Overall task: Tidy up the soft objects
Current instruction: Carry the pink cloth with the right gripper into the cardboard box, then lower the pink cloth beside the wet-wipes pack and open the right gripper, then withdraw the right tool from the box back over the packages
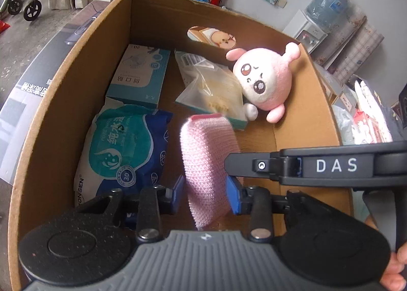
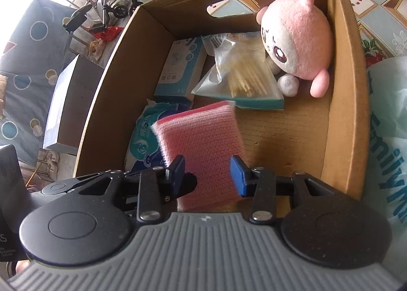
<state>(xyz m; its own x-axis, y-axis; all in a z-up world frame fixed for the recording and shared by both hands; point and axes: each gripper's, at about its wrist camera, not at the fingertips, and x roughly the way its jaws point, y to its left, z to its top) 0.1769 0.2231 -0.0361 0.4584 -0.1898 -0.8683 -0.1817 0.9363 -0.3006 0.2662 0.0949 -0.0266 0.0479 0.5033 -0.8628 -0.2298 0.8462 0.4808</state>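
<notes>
**Cardboard box, contents and pink sponge above it**

A cardboard box [image 1: 63, 102], open at the top, is seen from both wrist views. Listed inside: a teal-and-white carton [image 1: 138, 76] at the far left; a blue-and-teal wet-wipe pack [image 1: 124, 148] nearer, against the left wall; a clear bag [image 1: 211, 85] of pale sticks lying on a second flat teal box; a pink plush toy [image 1: 264, 82] leaned in the far right corner. A bare patch of box floor [image 2: 285, 135] is left at the near right, bounded by the right wall. An oval handle cut-out is noted in the far wall.

A pink knitted sponge [image 2: 203, 148], rectangular, with a darker pink edge, is found over the box interior, slightly blurred. It lies between the blue pads of the left gripper [image 1: 204, 190] and of the right gripper [image 2: 207, 174]. Whether either set of jaws is pressing on it or standing apart cannot be told
</notes>
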